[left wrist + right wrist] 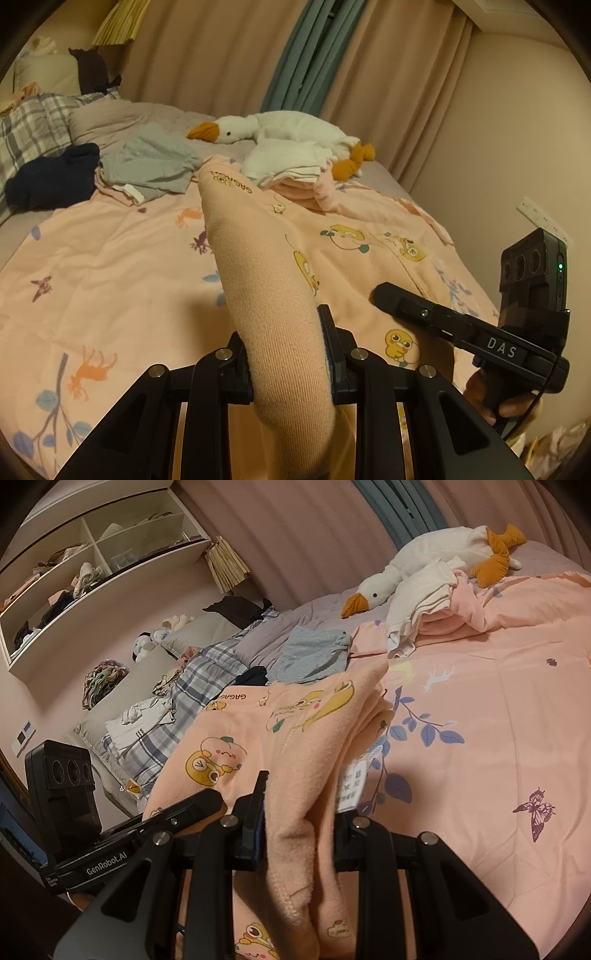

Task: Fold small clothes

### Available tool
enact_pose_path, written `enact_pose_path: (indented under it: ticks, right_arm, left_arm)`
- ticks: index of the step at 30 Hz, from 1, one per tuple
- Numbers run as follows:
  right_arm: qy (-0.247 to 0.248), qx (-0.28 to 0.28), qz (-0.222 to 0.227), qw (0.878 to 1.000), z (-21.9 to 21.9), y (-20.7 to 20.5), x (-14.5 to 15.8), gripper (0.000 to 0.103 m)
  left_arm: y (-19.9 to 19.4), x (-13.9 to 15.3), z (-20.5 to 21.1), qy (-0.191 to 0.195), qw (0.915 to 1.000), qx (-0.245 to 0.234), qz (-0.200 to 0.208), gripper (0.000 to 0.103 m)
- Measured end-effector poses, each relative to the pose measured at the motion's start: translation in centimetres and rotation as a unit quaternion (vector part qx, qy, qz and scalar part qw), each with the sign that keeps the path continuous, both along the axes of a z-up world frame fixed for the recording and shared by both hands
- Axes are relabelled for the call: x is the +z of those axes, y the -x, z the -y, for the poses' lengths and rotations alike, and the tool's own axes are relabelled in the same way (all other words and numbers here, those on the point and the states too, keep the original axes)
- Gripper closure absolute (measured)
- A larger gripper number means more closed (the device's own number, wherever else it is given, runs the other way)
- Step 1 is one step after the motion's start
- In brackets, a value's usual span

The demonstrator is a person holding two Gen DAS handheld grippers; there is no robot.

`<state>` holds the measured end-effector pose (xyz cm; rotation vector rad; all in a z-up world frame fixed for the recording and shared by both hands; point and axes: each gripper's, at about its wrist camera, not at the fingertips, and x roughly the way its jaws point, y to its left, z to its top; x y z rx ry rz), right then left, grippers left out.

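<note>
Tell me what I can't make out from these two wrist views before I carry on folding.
- Peach garment: lower part cut off by the bottom edge, both views; its overall shape is unclear.
- Left gripper and right gripper: pads buried in fabric.
- Care label: print too small, right view.
- Navy garment: mostly hidden behind the peach garment, right view.
- Shelf contents: too small.

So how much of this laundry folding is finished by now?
Done, it seems: a folded stack, white on pink, sits by the plush goose. In hand: both grippers, left and right, are clamped on a peach cartoon-print garment held over the bed; its fold is not finished. Left: a grey piece and a dark navy one lie loose near the pillows.
</note>
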<state>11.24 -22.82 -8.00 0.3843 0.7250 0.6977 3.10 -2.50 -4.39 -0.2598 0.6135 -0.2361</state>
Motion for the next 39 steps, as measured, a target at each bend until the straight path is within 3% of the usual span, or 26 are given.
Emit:
enact_pose_path:
  ticks: [11,18,39]
  right_arm:
    - [0.009,-0.004,0.012,1.0,-0.4,-0.1,-0.4,0.077]
    - [-0.004,-0.015,-0.026,1.0,0.3,-1.6,-2.2,0.076]
    - [0.021,-0.029,-0.047,0.998,-0.7,-2.1,-3.5,0.076]
  left_arm:
    - [-0.9,-0.7,-0.6,0.009,0.9999,-0.004,0.003,0.078]
    - [-2.2,-1.9,-0.5,0.015,0.9998,-0.007,-0.008,0.078]
    - [-2.8,-2.9,-0.1,0.009,0.9996,-0.001,-0.027,0.078]
